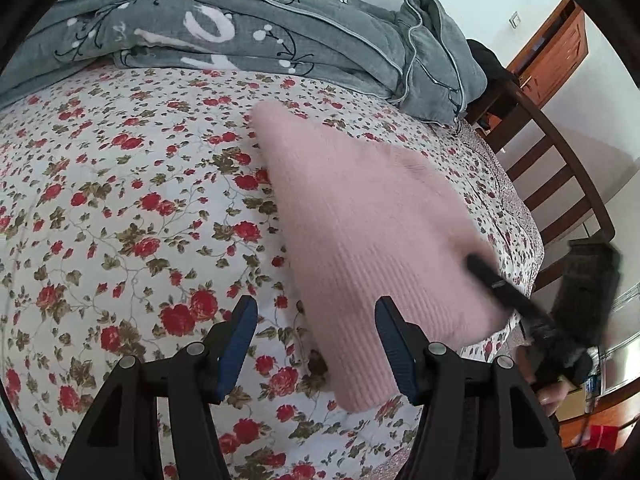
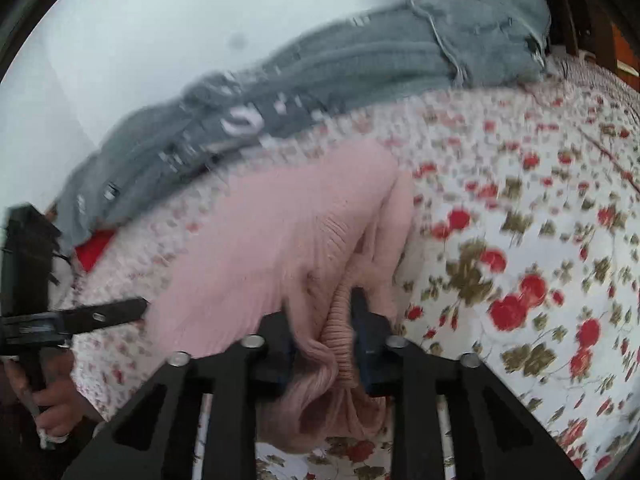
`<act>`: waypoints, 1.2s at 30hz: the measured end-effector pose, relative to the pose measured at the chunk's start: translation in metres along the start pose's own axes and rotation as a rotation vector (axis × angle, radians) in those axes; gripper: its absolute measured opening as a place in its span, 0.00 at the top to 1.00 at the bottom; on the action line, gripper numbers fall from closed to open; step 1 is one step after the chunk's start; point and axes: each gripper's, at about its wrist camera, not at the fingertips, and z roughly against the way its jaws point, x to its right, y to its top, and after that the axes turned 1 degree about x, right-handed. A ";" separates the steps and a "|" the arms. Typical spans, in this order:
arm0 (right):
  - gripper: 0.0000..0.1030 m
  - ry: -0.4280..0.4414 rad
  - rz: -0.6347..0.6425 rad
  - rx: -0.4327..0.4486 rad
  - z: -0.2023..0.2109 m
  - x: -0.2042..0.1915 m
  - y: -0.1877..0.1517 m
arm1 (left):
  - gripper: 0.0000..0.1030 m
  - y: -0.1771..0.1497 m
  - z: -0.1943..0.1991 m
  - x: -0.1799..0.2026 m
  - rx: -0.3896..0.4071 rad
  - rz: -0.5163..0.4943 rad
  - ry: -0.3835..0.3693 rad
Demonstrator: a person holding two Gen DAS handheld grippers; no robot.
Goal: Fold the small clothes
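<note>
A pink ribbed knit garment (image 1: 360, 216) lies on the floral bedsheet (image 1: 120, 208), reaching away toward the grey quilt. My left gripper (image 1: 316, 312) is open and empty just above the sheet, its right finger over the garment's near edge. My right gripper (image 2: 324, 320) is shut on a bunched ribbed edge of the pink garment (image 2: 280, 232). It shows in the left wrist view (image 1: 496, 280) at the garment's right corner. The left gripper appears in the right wrist view (image 2: 100, 314) at the garment's left side.
A folded grey quilt (image 1: 248, 28) lies along the far side of the bed. A dark wooden slatted bed frame (image 1: 560, 184) stands at the right edge, with a wooden cabinet (image 1: 556, 48) behind. A red item (image 2: 94, 252) lies by the quilt.
</note>
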 end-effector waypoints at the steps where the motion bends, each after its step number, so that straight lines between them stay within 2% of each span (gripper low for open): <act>1: 0.82 0.046 -0.026 0.041 0.013 0.004 0.002 | 0.43 -0.001 0.002 0.000 0.004 -0.006 0.001; 3: 0.82 0.038 -0.035 0.072 0.021 0.007 0.000 | 0.43 -0.004 0.004 0.000 0.012 -0.013 0.003; 4: 0.82 0.005 -0.029 0.061 0.017 0.007 -0.003 | 0.43 -0.005 0.003 0.000 0.013 -0.011 0.001; 5: 0.82 -0.036 -0.028 0.011 0.002 0.010 -0.010 | 0.43 -0.005 0.001 0.001 0.010 -0.005 -0.005; 7: 0.79 -0.052 -0.033 -0.051 -0.017 0.015 -0.021 | 0.43 -0.005 -0.004 0.004 0.000 0.000 -0.010; 9: 0.73 -0.072 -0.004 -0.039 -0.011 0.011 -0.020 | 0.43 -0.006 -0.006 0.009 -0.002 -0.006 -0.006; 11: 0.67 -0.110 0.023 -0.011 0.006 0.002 -0.008 | 0.43 -0.004 -0.004 0.015 0.009 -0.020 -0.010; 14: 0.66 -0.135 0.100 0.113 0.030 -0.021 0.003 | 0.43 0.003 -0.004 0.023 0.038 -0.031 -0.005; 16: 0.66 -0.142 0.190 0.148 0.030 -0.038 0.001 | 0.43 0.006 -0.009 0.029 0.037 -0.033 0.009; 19: 0.67 -0.156 0.238 0.127 0.019 -0.044 -0.007 | 0.42 0.002 -0.025 0.034 0.024 -0.053 0.058; 21: 0.71 -0.233 0.257 0.037 -0.008 -0.036 -0.024 | 0.40 -0.005 -0.035 0.034 0.013 -0.065 0.066; 23: 0.72 -0.256 0.253 -0.027 -0.025 -0.024 -0.038 | 0.39 -0.011 -0.043 0.034 -0.003 -0.068 0.047; 25: 0.69 -0.237 0.215 0.009 -0.019 -0.015 -0.047 | 0.33 -0.013 -0.044 0.034 0.007 -0.076 0.064; 27: 0.67 -0.213 0.170 -0.010 -0.019 -0.009 -0.043 | 0.32 -0.012 -0.044 0.037 0.011 -0.091 0.083; 30: 0.60 -0.206 0.115 -0.015 -0.023 -0.004 -0.041 | 0.30 -0.011 -0.045 0.036 0.008 -0.084 0.089; 34: 0.47 -0.236 0.105 0.008 -0.022 -0.001 -0.045 | 0.24 -0.014 -0.046 0.037 0.022 -0.107 0.115; 36: 0.43 -0.214 0.064 0.001 -0.021 0.006 -0.046 | 0.23 -0.014 -0.046 0.036 0.021 -0.107 0.115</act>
